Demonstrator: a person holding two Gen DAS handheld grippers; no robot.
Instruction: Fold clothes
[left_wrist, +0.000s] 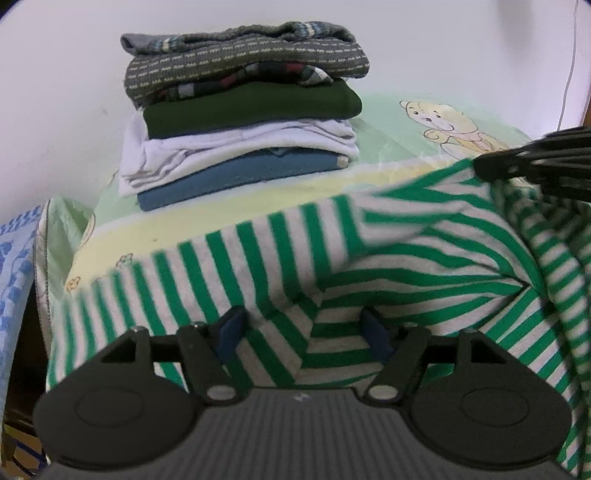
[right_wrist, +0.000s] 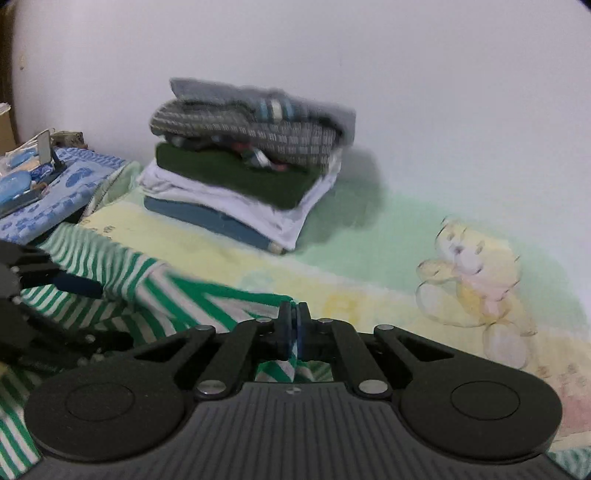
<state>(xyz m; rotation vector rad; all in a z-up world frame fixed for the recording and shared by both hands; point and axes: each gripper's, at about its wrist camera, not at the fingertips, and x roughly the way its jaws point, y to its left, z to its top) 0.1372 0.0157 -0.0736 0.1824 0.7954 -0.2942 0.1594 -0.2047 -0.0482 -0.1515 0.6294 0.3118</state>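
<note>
A green-and-white striped garment lies rumpled across the pale sheet, close under the left wrist camera. My left gripper is open just above it, and a raised fold of the stripes lies between its blue pads without being pressed. My right gripper comes in from the right, shut on the garment's far edge, which it holds lifted. In the right wrist view the right gripper has its pads together, with striped cloth hanging below them. The left gripper sits at the left of that view, over the stripes.
A stack of folded clothes stands at the back against the white wall. The sheet has a printed bear on its right side. A blue patterned cloth with small items on it lies at the left edge.
</note>
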